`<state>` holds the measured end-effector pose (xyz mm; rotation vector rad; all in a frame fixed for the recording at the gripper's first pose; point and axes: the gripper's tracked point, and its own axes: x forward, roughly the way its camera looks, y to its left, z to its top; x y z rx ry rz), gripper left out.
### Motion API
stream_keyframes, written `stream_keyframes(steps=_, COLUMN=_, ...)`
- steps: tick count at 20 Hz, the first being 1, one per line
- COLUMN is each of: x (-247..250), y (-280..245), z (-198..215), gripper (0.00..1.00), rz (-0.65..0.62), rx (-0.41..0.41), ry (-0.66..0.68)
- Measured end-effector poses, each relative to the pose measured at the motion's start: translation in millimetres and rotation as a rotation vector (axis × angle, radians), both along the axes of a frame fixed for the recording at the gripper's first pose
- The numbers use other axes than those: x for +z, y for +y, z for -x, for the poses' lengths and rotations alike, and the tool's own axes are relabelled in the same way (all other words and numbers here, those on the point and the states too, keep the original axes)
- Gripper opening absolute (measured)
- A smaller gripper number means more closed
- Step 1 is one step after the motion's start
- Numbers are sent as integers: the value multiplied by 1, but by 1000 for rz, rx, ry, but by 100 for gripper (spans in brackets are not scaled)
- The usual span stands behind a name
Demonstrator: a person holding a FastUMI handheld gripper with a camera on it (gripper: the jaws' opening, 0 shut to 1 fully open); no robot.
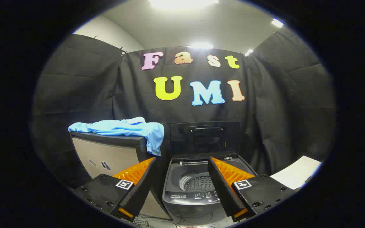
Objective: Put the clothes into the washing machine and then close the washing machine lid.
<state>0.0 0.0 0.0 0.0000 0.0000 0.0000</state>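
A light blue shirt lies spread on top of a cabinet, with one end hanging down the cabinet's right side. To its right stands a small grey top-loading washing machine. Its dark lid is raised upright at the back, and the perforated drum shows inside with nothing in it. My gripper is open, with nothing between its fingers. The washer's opening sits between and beyond the fingertips, and the shirt is up and to the left of the left finger.
Black cloth walls close the booth behind and at both sides. A white flat surface juts in at the right, beside the right finger. Thin cables lie on the floor in front of the washer.
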Motion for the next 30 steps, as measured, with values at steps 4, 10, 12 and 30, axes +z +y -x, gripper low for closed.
stream_keyframes(steps=4, x=2, y=6, z=0, gripper=99, rz=6, rx=9, ry=-3)
stream_keyframes(steps=10, x=17, y=14, z=4, gripper=99, rz=14, rx=27, ry=-25)
stream_keyframes(steps=12, x=19, y=17, z=5, gripper=99, rz=12, rx=28, ry=-30)
stream_keyframes(steps=30, x=24, y=29, z=4, gripper=99, rz=7, rx=16, ry=-9)
